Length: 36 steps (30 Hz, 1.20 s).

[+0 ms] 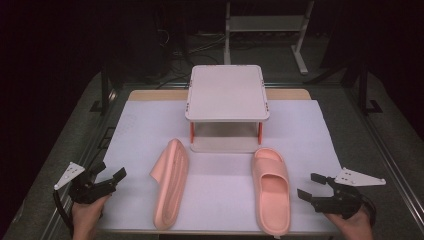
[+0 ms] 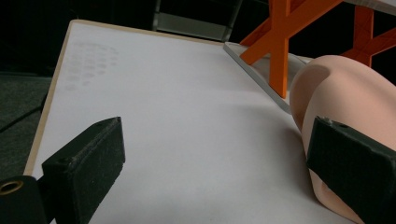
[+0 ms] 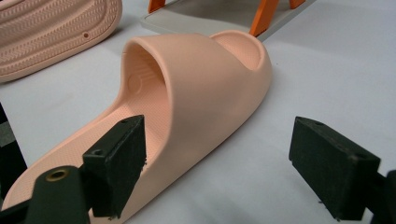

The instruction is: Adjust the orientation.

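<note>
Two pink slide sandals lie on the white sheet. The left sandal (image 1: 171, 184) rests on its side with its ribbed sole (image 3: 51, 28) showing; its rounded edge (image 2: 345, 102) fills the right of the left gripper view. The right sandal (image 1: 271, 187) sits upright, its strap (image 3: 205, 79) close in the right gripper view. My left gripper (image 1: 111, 175) hovers open at the sheet's near left, apart from the left sandal. My right gripper (image 1: 311, 186) stands open just right of the upright sandal, with nothing between its fingers.
A small white two-tier shelf (image 1: 227, 92) with orange legs (image 2: 279, 51) stands at the back middle of the table, just behind the sandals' toes. Its lower board (image 1: 225, 145) sits on the sheet. Dark floor and a metal frame (image 1: 265, 25) lie beyond.
</note>
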{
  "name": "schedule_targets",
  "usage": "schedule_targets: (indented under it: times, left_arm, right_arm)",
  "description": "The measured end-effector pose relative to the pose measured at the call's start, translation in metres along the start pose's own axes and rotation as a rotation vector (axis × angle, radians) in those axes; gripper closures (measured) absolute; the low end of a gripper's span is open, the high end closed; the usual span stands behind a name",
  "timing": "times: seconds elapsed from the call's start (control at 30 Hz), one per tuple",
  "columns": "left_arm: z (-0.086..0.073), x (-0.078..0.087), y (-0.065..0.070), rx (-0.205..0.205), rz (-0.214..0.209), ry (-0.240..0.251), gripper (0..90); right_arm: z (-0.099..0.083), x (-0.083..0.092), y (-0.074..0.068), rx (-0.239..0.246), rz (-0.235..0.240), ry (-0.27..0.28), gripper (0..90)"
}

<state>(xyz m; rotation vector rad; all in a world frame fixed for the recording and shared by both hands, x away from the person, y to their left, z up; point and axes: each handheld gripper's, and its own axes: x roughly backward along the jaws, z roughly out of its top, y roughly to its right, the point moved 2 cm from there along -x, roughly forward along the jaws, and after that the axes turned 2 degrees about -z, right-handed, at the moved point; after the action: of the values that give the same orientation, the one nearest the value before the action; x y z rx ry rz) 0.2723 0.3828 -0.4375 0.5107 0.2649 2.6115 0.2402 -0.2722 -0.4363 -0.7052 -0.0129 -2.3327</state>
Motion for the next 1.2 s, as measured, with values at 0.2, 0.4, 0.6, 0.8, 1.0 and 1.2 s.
schedule_targets:
  times: [0.2,0.4,0.6,0.8,1.0,1.2]
  left_arm:
    - [-0.001,0.0,0.003,-0.015,-0.013,-0.016,3.8]
    - [-0.002,0.005,0.015,-0.017,-0.047,-0.008,5.1]
    - [-0.004,0.009,0.027,-0.033,-0.048,-0.035,6.0]
    - [-0.008,0.01,0.034,-0.052,-0.053,-0.087,7.9]
    - [-0.01,0.005,0.04,-0.087,-0.071,-0.136,8.0]
    - [-0.015,-0.001,0.044,-0.097,-0.132,-0.183,13.1]
  right_arm:
    - [-0.001,0.001,-0.001,-0.005,-0.003,0.0,18.4]
    - [0.0,0.002,-0.007,0.016,-0.005,-0.006,18.9]
    - [0.001,0.008,-0.007,0.011,-0.013,0.02,18.9]
    - [0.001,0.009,-0.007,0.006,-0.011,0.026,18.9]
    - [0.002,0.008,-0.008,0.011,-0.006,0.022,18.5]
    - [0.002,0.008,-0.008,-0.001,0.011,0.019,18.8]
